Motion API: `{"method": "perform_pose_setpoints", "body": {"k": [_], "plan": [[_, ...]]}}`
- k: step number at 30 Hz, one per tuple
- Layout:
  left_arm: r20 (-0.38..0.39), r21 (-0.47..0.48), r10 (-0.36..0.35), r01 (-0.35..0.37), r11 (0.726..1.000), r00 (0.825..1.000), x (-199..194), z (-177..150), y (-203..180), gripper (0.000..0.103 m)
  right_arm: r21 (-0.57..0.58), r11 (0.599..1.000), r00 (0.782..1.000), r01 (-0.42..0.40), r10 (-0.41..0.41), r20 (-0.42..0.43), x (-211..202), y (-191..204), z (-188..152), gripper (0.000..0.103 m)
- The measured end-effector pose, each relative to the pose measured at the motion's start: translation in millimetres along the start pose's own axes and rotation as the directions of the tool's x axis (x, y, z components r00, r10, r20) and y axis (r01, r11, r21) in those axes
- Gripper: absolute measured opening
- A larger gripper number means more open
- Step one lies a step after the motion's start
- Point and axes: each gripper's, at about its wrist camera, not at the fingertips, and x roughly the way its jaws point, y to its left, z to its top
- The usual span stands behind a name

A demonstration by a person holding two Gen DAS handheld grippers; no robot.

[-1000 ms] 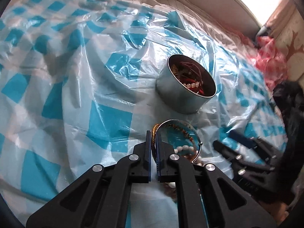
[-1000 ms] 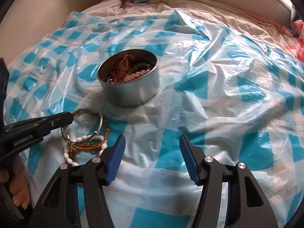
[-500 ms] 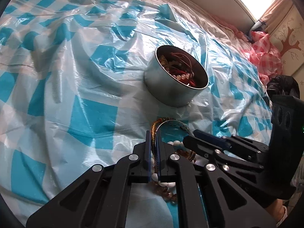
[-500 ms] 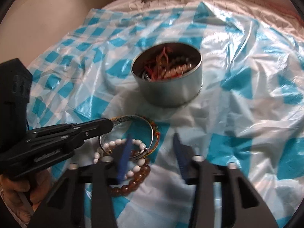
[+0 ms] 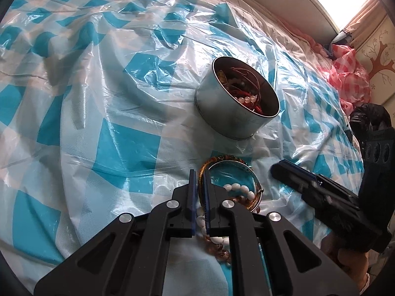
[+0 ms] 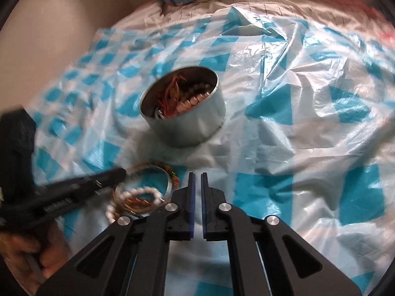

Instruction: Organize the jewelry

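The round tin [image 5: 235,113] ahead already holds jewelry; the left gripper [image 5: 199,185] clamps the bangle cluster [image 5: 232,180], while the right gripper [image 6: 196,185], empty, is opening.

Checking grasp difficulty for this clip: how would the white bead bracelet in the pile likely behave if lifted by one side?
The white bead bracelet would probably droop, since its strung beads curve loosely. It lies tangled with a metal bangle and amber beads, so it may drag those along. Its round, glossy beads could slip between flat jaws.
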Motion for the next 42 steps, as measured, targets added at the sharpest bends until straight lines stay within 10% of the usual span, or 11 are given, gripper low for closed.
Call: {"method": "perform_pose_setpoints", "body": {"k": [2, 10, 17, 35, 38, 42], "plan": [[-0.006, 0.003, -0.003, 0.003, 1.000, 1.000, 1, 0, -1, 0.006, 0.000, 0.999, 0.999, -0.035, 0.035, -0.013, 5, 4, 0, 0.053], [-0.001, 0.005, -0.016, 0.016, 1.000, 1.000, 1, 0, -3, 0.010, -0.186, 0.982, 0.997, 0.033, -0.046, -0.068, 23, 37, -9, 0.011], [0.009, -0.027, 0.007, -0.007, 1.000, 1.000, 0, 2, 4, 0.011, -0.112, 0.990, 0.996, 0.086, -0.089, -0.023, 7, 17, -8, 0.000], [-0.002, 0.103, 0.089, -0.088, 0.991, 0.996, 10, -2, -18, 0.029, -0.046, 0.998, 0.994, 0.030, -0.034, -0.106, 18, 1, -10, 0.001], [-0.004, 0.088, 0.077, -0.076, 0.993, 0.997, 10, 0, -15, 0.029, 0.020, 0.999, 0.997, -0.028, 0.030, -0.070, 9, -7, -8, 0.057], [-0.004, 0.087, 0.076, -0.075, 0.993, 0.997, 10, 0, -14, 0.029, -0.029, 1.000, 0.997, -0.012, 0.010, -0.071, 6, 3, -10, 0.040]]}}
